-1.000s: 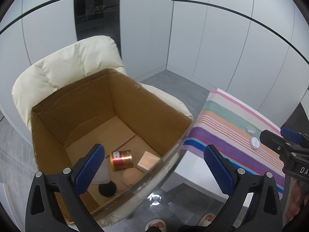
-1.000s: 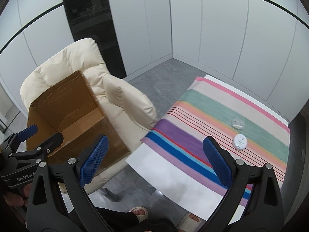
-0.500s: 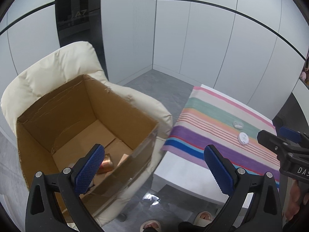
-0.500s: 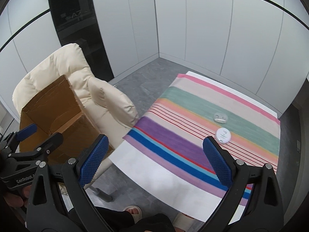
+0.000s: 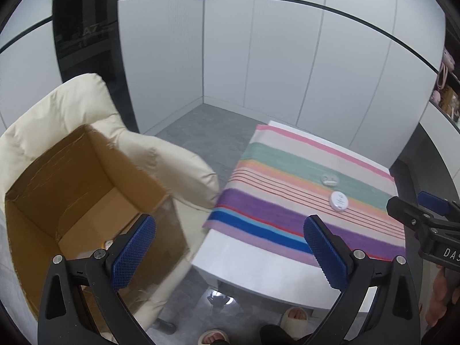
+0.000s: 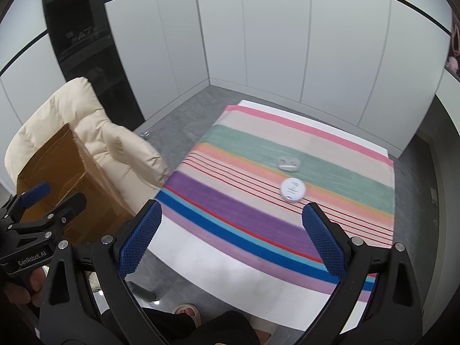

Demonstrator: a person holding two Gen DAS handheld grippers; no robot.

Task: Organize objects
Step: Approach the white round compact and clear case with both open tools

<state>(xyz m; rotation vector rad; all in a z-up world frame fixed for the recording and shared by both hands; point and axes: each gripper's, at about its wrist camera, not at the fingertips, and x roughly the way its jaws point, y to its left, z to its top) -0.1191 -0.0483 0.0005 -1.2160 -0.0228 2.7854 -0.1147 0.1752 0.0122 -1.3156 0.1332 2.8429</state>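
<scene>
A white round puck [image 5: 338, 200] [image 6: 292, 189] and a clear round lid-like piece [image 5: 329, 178] [image 6: 288, 163] lie on the striped cloth [image 5: 287, 210] [image 6: 253, 210] over a white table. An open cardboard box [image 5: 72, 184] [image 6: 63, 169] rests on a cream armchair [image 5: 57, 109] [image 6: 74, 106] to the left; its floor is mostly hidden by my left fingers. My left gripper [image 5: 230, 247] hangs open between box and table, holding nothing. My right gripper [image 6: 231, 235] is open above the table's near edge, well short of the puck.
White wall panels and a dark glass strip [image 5: 86, 28] close the room behind. Grey floor [image 5: 207, 126] runs between chair and table. A person's slippered feet [image 5: 296, 314] stand at the table's near side. Shelves with pink items [image 5: 445, 86] sit far right.
Both grippers swung right, away from the box and toward the table. The box interior has slid out of the left view; the puck and lid now sit nearer the right gripper's centre.
</scene>
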